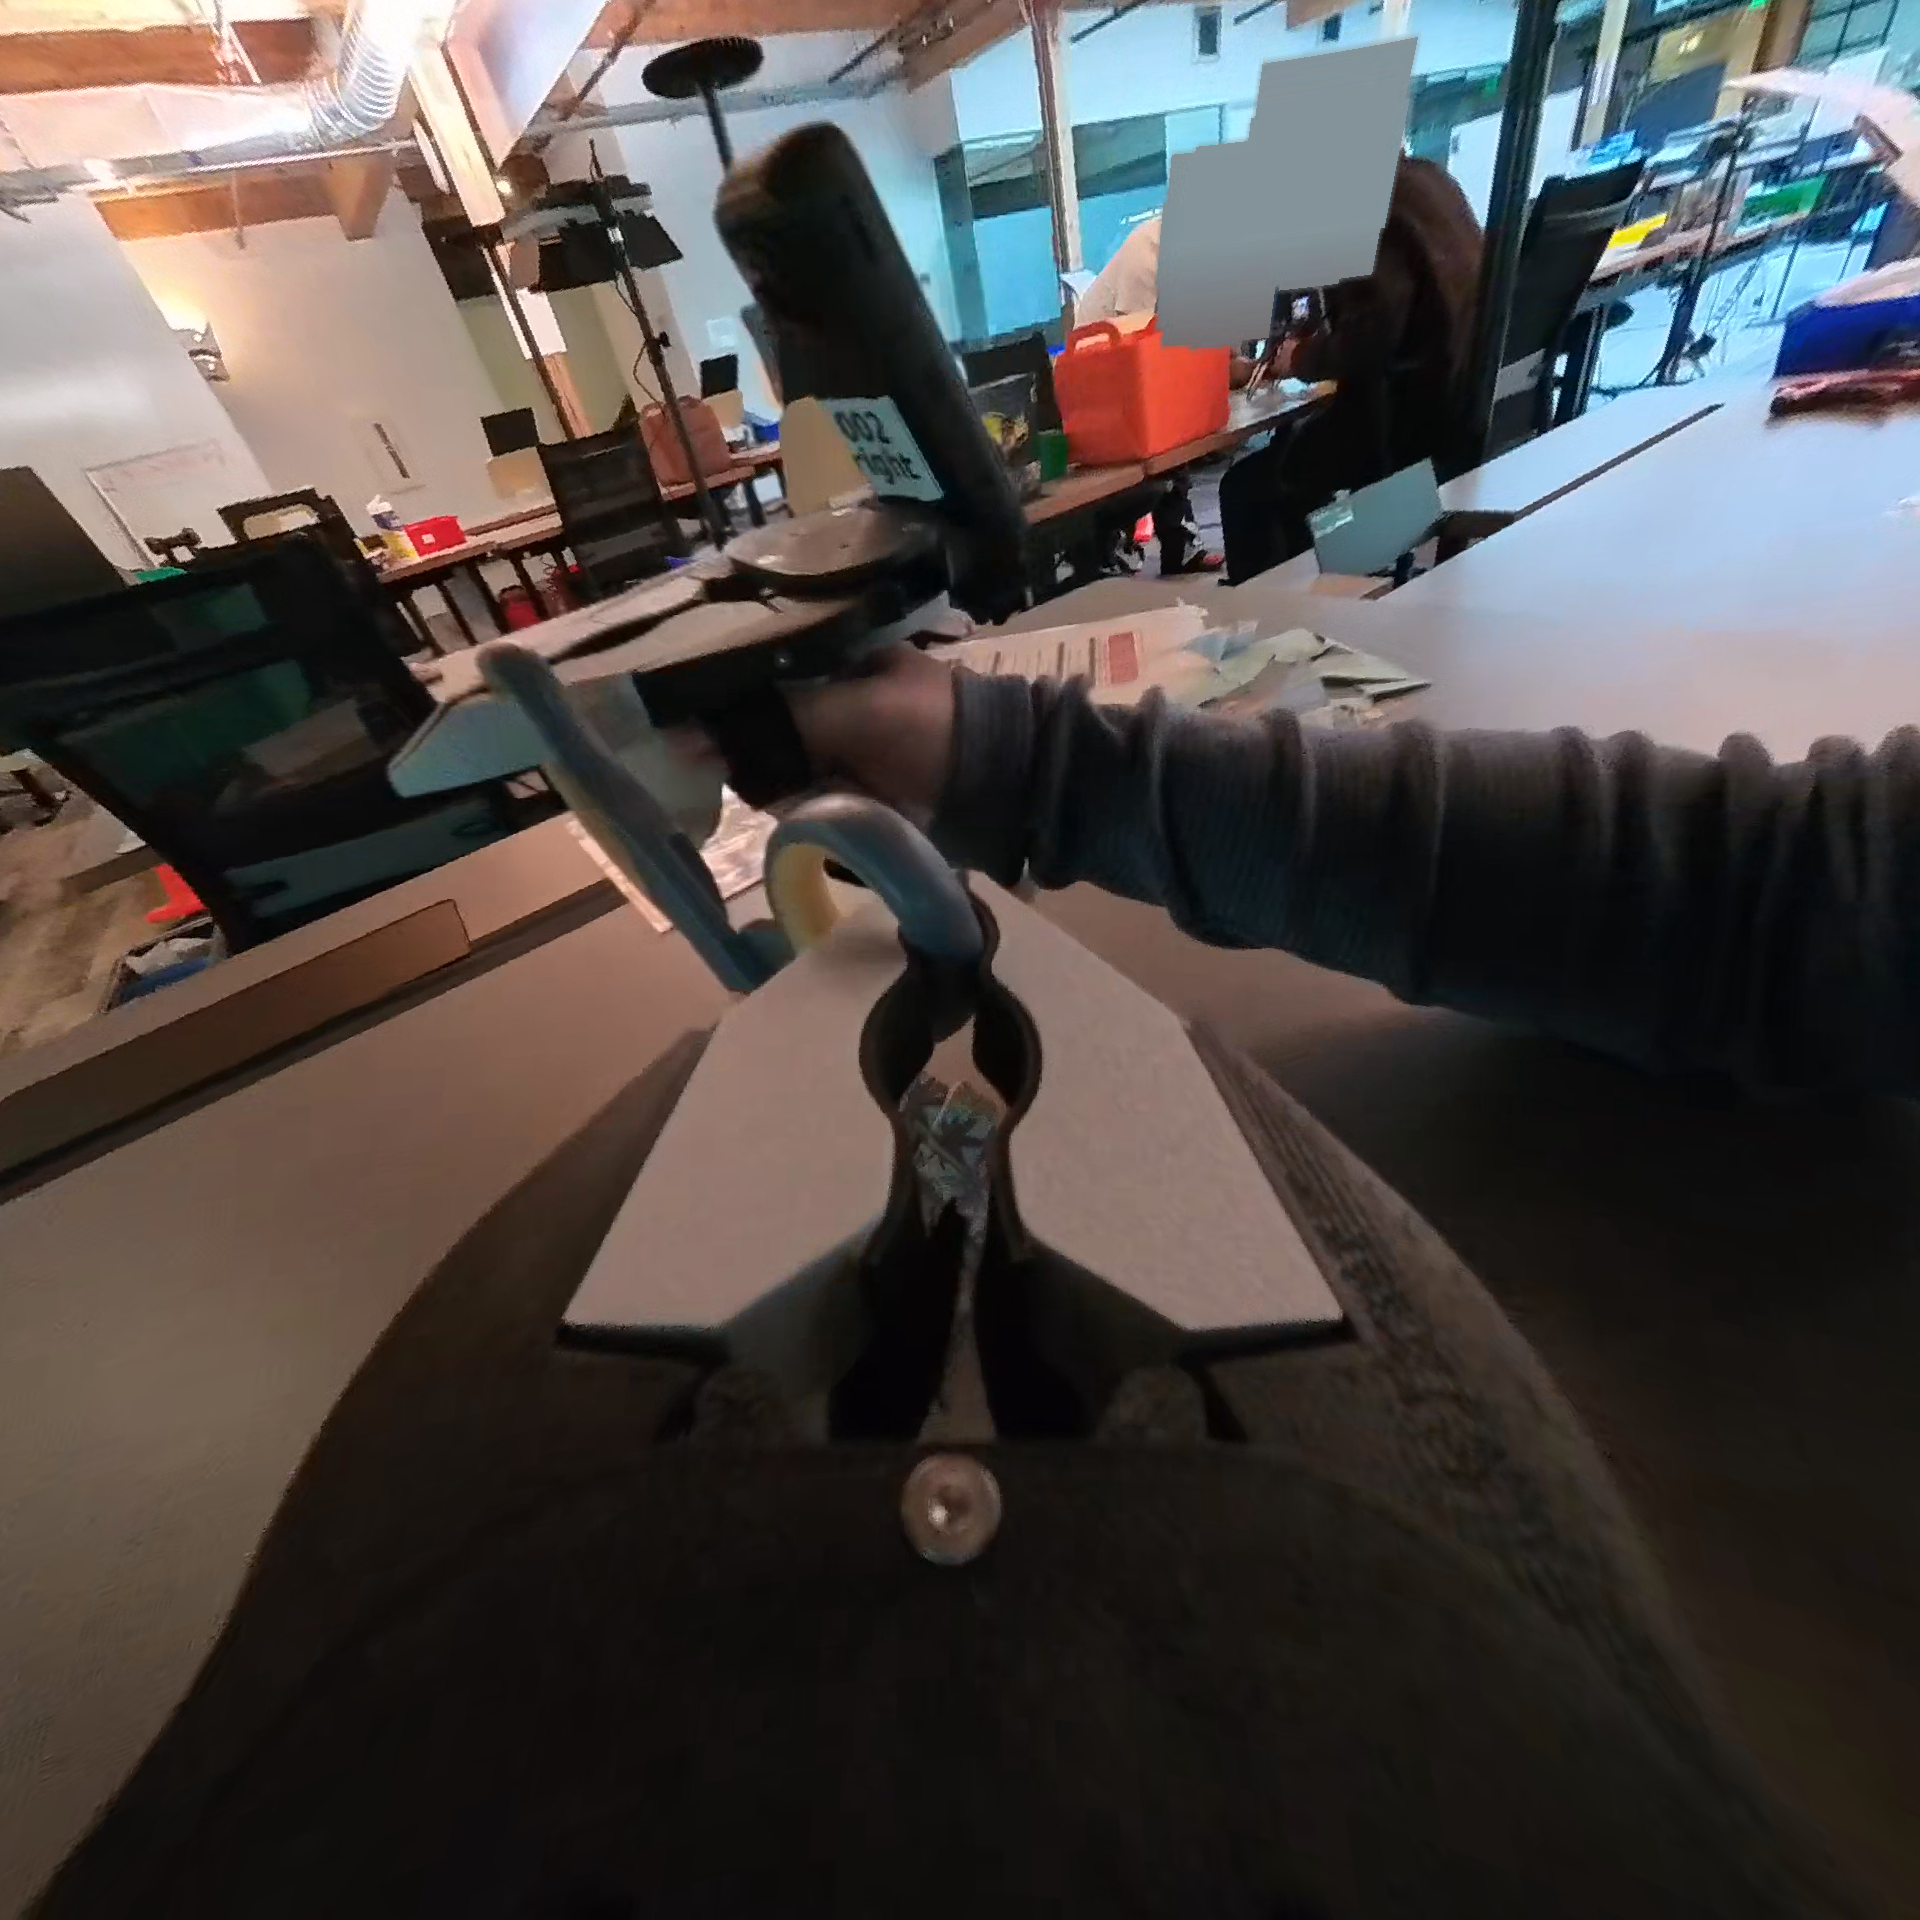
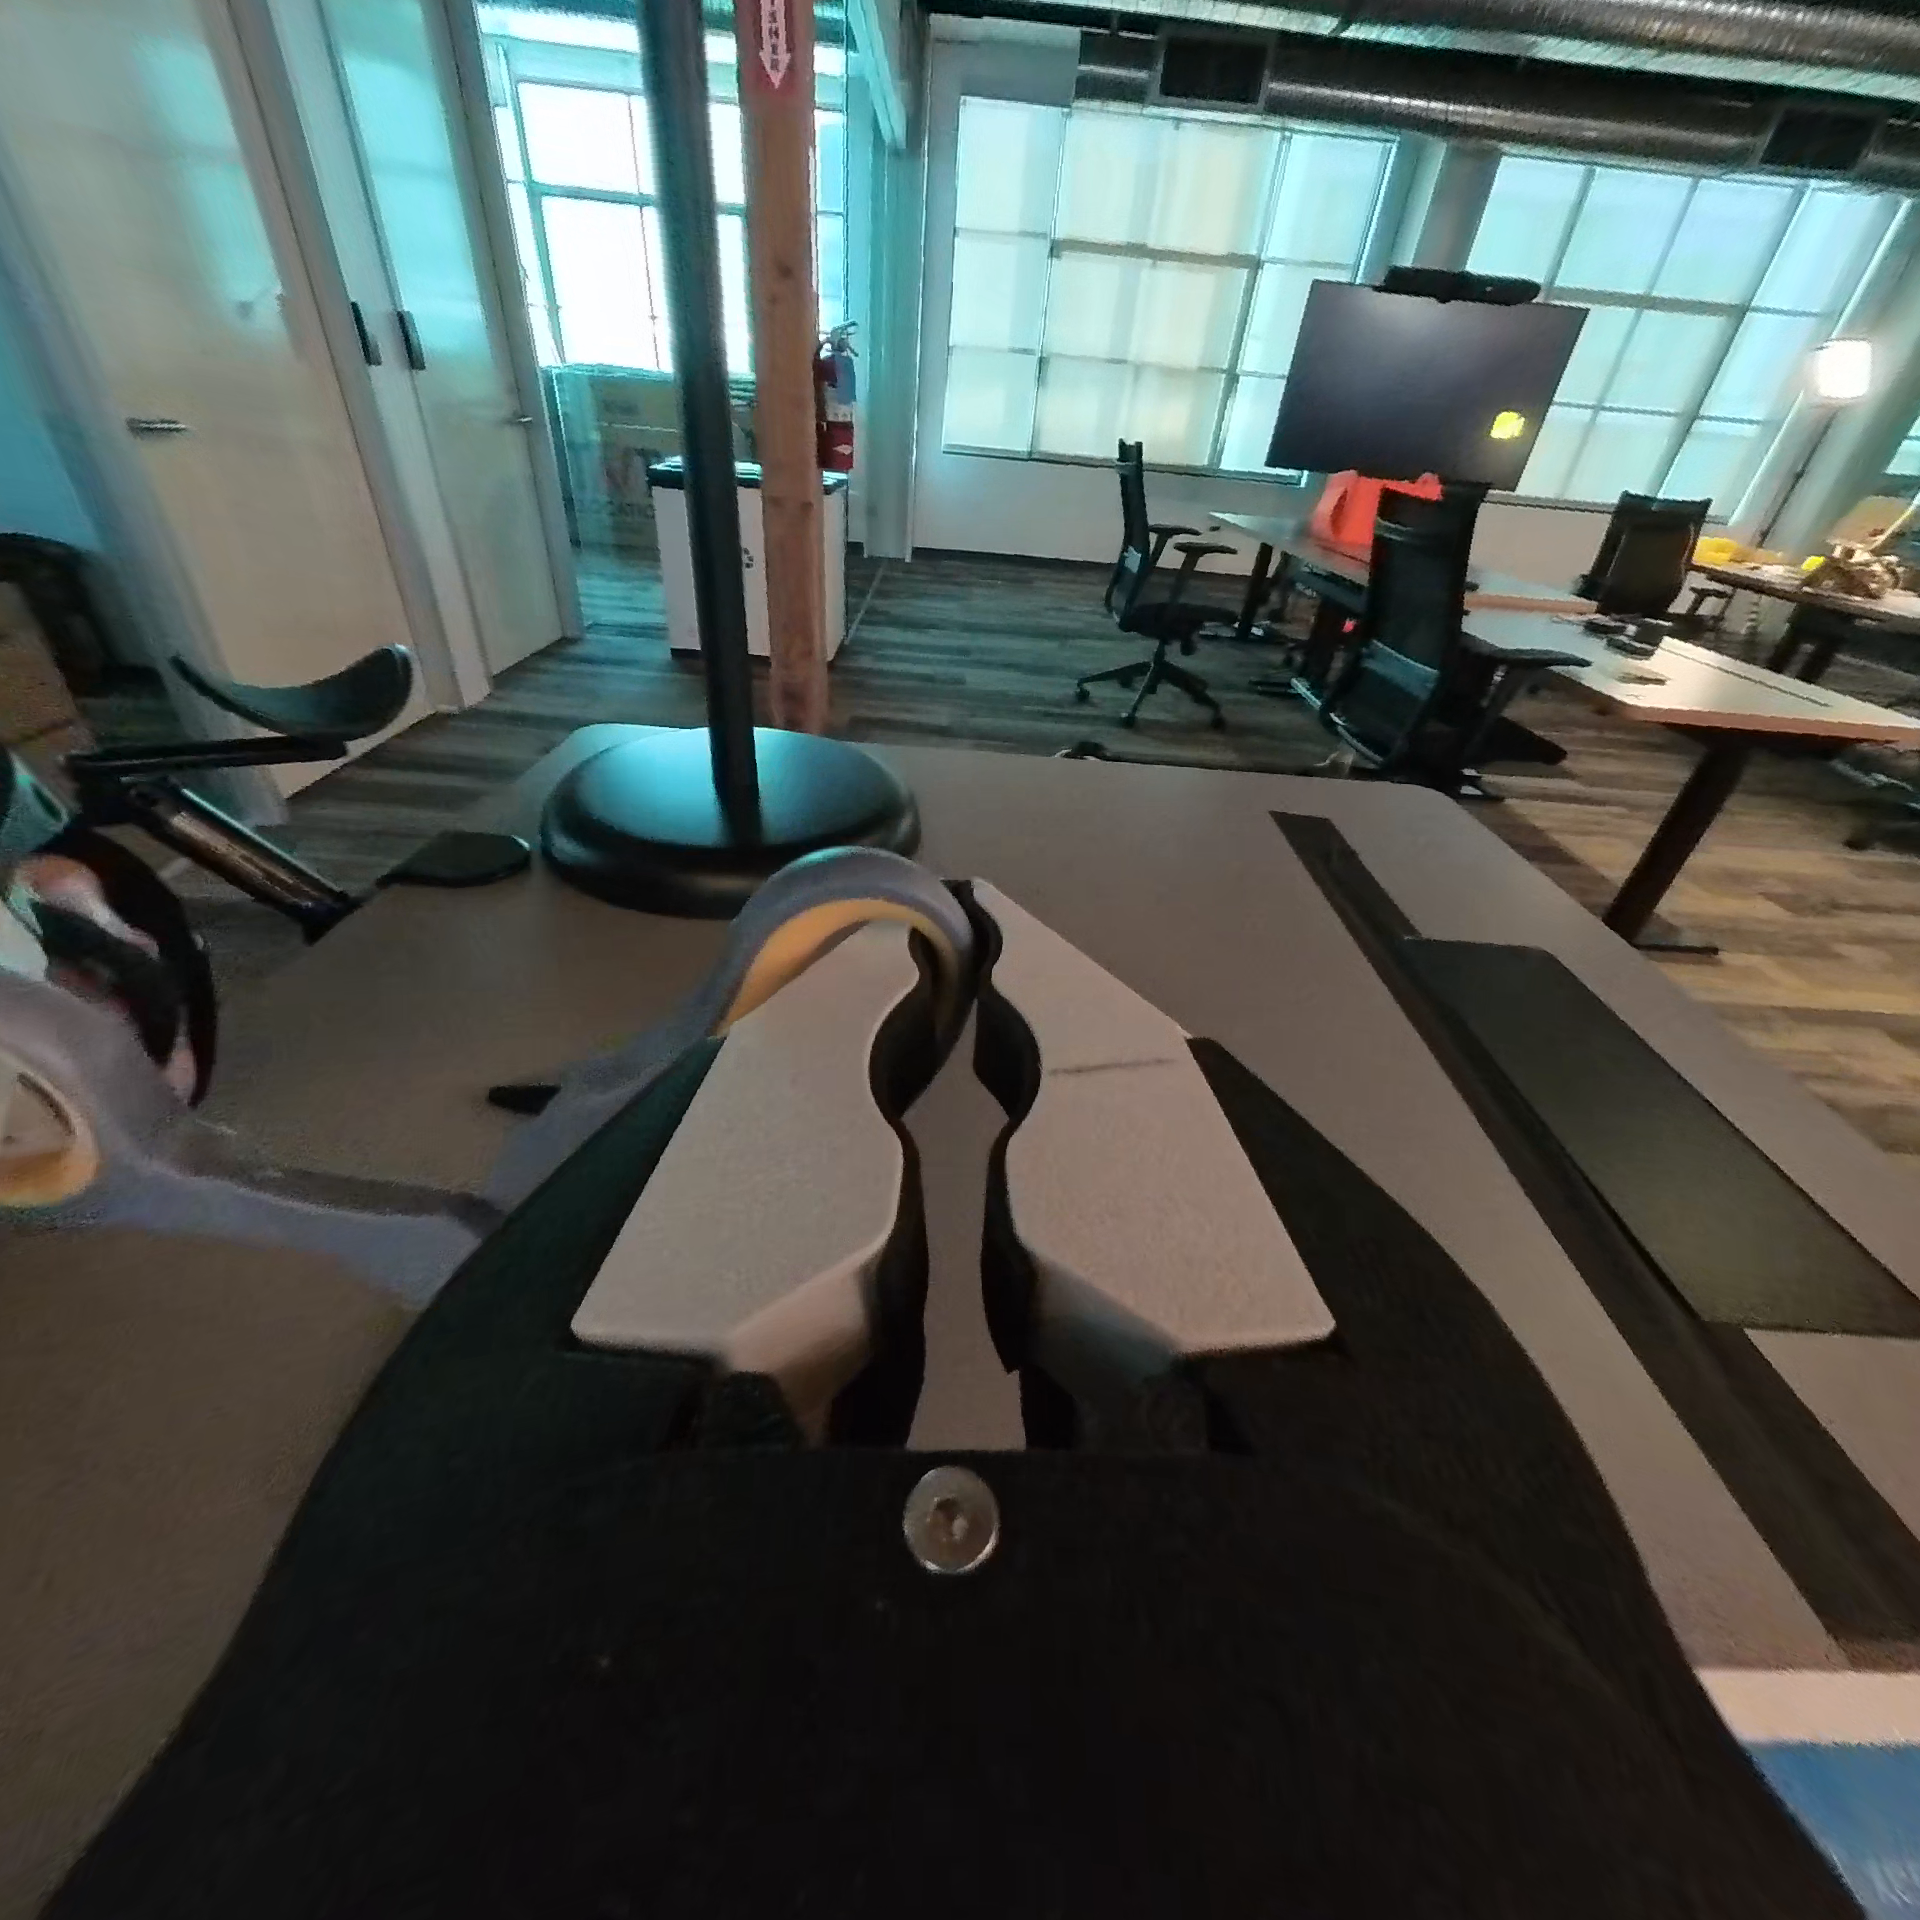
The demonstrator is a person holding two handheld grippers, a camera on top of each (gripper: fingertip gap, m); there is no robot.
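While left wrist view ran, left gripper [image 1: 951, 961] was clamped on blue-and-yellow strip [image 1: 883, 847]; strip also ran to right gripper [image 1: 488, 691]. Right wrist view: right gripper [image 2: 961, 951] pinched same strip [image 2: 831, 894] above grey table [image 2: 1143, 883]. Progress unclear.

A black round lamp base [image 2: 727, 805] stands near the grey worktop's [image 2: 1143, 883] far edge. Loose papers [image 1: 1195, 655] lie at another worktop's corner. An orange bin [image 1: 1138, 390] sits farther back.
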